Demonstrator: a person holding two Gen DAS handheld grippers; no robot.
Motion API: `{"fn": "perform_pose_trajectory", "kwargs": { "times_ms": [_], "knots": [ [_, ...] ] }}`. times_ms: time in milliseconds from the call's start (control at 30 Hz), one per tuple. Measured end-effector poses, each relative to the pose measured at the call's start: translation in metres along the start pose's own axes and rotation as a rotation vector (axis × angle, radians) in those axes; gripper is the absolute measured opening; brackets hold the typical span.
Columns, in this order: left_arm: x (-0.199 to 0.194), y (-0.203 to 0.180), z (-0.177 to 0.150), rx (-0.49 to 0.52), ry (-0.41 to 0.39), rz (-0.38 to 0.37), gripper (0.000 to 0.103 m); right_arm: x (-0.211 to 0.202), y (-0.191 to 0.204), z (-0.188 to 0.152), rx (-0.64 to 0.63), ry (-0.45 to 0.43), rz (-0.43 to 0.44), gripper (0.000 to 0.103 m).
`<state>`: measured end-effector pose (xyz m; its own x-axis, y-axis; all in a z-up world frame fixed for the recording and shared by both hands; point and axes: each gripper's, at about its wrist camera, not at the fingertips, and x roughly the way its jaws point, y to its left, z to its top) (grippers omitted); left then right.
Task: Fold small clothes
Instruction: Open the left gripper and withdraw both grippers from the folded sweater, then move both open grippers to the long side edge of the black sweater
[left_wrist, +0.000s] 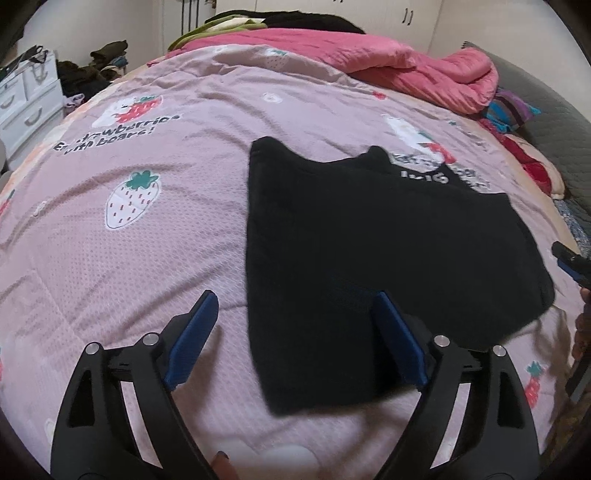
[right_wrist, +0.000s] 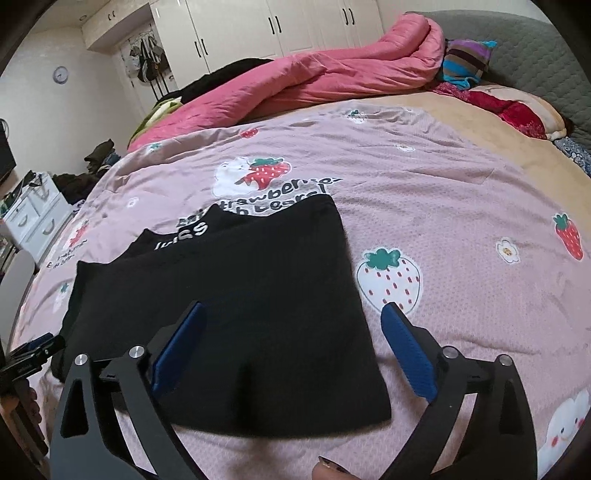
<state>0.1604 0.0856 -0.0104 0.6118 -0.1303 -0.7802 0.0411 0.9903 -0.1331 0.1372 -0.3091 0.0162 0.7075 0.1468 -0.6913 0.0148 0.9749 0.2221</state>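
A small black garment (left_wrist: 388, 251) with white lettering near its far edge lies folded flat on the pink strawberry-print bedspread (left_wrist: 129, 240). My left gripper (left_wrist: 295, 299) hovers over the garment's near left edge, open wide, blue pads apart, nothing pinched. In the right wrist view the same black garment (right_wrist: 240, 295) lies beneath my right gripper (right_wrist: 295, 308), which is also open wide over the near right edge, its pads clear of the cloth. The right gripper's tip (left_wrist: 572, 262) shows at the left view's right edge; the left gripper (right_wrist: 33, 350) shows at the other view's left edge.
A rolled pink quilt (right_wrist: 314, 81) and striped pillow (right_wrist: 465, 62) lie at the far side of the bed. A grey headboard (right_wrist: 535, 44) is at the right, a white drawer unit (left_wrist: 26, 103) and a clothes pile at the left, wardrobes (right_wrist: 258, 29) behind.
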Motion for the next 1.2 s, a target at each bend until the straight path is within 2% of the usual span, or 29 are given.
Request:
{"fn": "perform_pose_trajectory", "kwargs": {
  "times_ms": [100,167,600,967,1200],
  "knots": [
    [-0.010,-0.005,-0.004,0.003,-0.017,-0.020,0.090,-0.006,0.003,-0.006,-0.011,-0.011,0.006,0.099],
    [-0.016,-0.010,-0.007,0.011,-0.025,-0.032,0.094,-0.011,0.005,-0.010,-0.013,-0.018,0.020,0.099],
    [-0.036,-0.025,-0.034,0.034,-0.042,-0.053,0.094,-0.029,0.022,-0.030,-0.008,-0.071,0.093,0.099],
    [-0.048,-0.025,-0.044,0.037,-0.044,-0.053,0.094,-0.039,0.050,-0.043,-0.087,-0.089,0.131,0.099],
    [-0.058,-0.015,-0.046,0.014,-0.062,-0.038,0.094,-0.042,0.085,-0.053,-0.211,-0.101,0.152,0.099]
  ]
}}
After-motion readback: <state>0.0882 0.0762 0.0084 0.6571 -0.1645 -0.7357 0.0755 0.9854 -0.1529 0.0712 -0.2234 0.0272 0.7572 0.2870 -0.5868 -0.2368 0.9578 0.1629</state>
